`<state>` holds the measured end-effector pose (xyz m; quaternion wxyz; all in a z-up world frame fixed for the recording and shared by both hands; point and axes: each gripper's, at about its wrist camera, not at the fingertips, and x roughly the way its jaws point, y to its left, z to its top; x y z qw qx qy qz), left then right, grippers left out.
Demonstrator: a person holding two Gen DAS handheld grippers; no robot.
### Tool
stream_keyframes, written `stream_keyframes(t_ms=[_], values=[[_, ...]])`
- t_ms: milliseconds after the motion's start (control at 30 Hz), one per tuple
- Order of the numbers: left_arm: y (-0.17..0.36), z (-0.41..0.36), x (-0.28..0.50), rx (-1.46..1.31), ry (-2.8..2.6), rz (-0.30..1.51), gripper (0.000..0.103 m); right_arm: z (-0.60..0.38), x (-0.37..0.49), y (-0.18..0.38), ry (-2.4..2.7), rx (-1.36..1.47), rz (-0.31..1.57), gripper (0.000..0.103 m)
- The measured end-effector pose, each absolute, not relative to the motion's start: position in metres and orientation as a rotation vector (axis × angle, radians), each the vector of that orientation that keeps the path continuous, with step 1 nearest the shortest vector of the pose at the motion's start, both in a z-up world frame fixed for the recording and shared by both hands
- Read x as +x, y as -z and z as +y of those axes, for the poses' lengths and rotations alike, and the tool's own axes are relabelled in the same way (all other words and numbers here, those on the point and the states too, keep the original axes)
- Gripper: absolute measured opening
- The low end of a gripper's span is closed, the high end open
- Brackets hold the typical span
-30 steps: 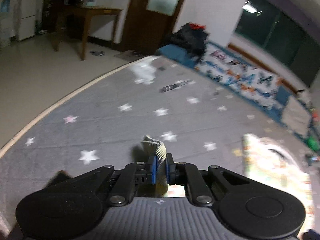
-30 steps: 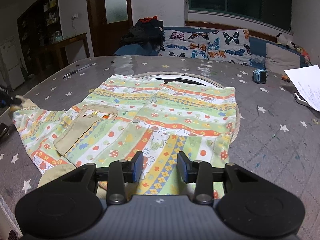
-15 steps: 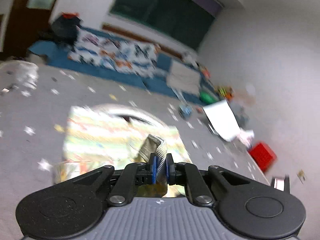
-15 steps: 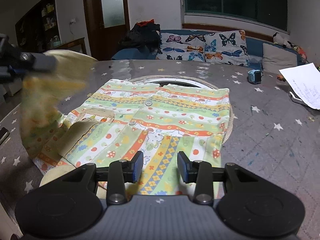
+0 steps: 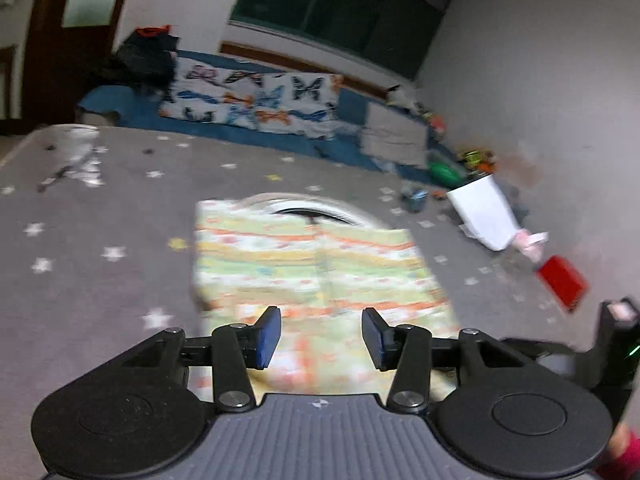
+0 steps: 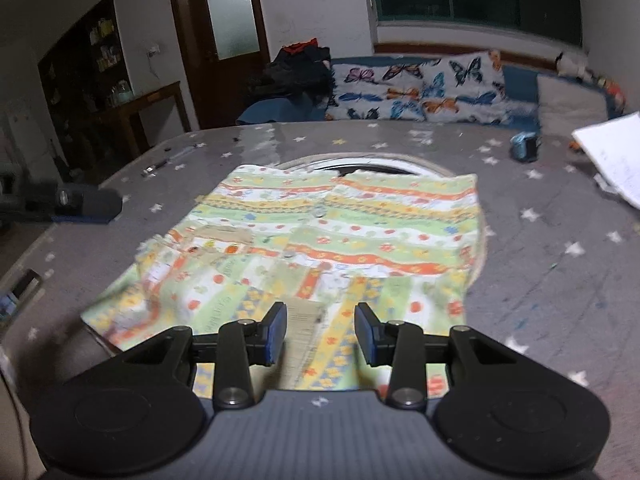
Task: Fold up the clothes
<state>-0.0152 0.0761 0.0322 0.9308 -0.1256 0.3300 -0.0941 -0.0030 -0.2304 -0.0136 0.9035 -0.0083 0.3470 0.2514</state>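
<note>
Right wrist view: a patterned shirt (image 6: 320,248) with green, orange and yellow bands was laid flat on the grey star-printed tabletop (image 6: 560,280), its left sleeve folded in over the front, where a beige cuff (image 6: 304,320) was seen just ahead of the right gripper (image 6: 320,332). That gripper's blue-padded fingers (image 6: 276,332) were spread apart with nothing between them, held over the shirt's near edge. A round white rim (image 6: 360,160) was partly covered by the far edge of the shirt. In the left wrist view, blurred by motion, the same shirt (image 5: 312,264) was seen below the left gripper (image 5: 320,336), whose fingers (image 5: 268,336) were likewise parted and empty. A white sheet of paper (image 6: 612,156) and a small blue object (image 6: 524,146) were placed at the tabletop's far right, well apart from the shirt. A red box (image 5: 560,284) was seen in the left view. Behind the tabletop a butterfly-print cushion (image 6: 420,88) was set on a blue sofa (image 6: 280,108).
</note>
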Motion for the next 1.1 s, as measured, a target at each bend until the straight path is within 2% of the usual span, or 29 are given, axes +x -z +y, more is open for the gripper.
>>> stream_keyframes(t_ms=[267,333,467,567,633,700,800,933,1100], values=[[0.008,0.104,-0.029,-0.132,0.011,0.765,0.048,-0.217,0.004,0.030,-0.544,-0.014,0.783,0.037],[0.015,0.106,-0.029,-0.135,0.001,0.779,0.046,-0.213,0.005,0.035,-0.546,-0.014,0.794,0.034],[0.021,0.105,-0.026,-0.121,0.014,0.794,0.046,-0.203,0.002,0.031,-0.539,-0.058,0.766,0.007],[0.025,0.104,-0.024,-0.109,0.024,0.810,0.031,-0.203,-0.002,0.017,-0.537,-0.072,0.714,0.006],[0.027,0.105,-0.025,-0.104,0.035,0.821,0.015,-0.202,-0.006,0.003,-0.520,-0.093,0.652,0.006],[0.029,0.105,-0.026,-0.099,0.045,0.830,0.008,-0.204,-0.010,-0.012,-0.497,-0.107,0.586,0.006],[0.031,0.103,-0.029,-0.071,0.045,0.833,0.005,-0.206,-0.009,-0.026,-0.449,-0.125,0.531,0.006],[0.022,0.106,-0.027,-0.086,0.045,0.829,0.006,-0.211,0.010,0.000,-0.414,-0.104,0.670,0.006],[0.001,0.096,-0.011,-0.098,0.095,0.787,0.007,-0.214,0.012,0.015,-0.401,-0.107,0.691,0.012]])
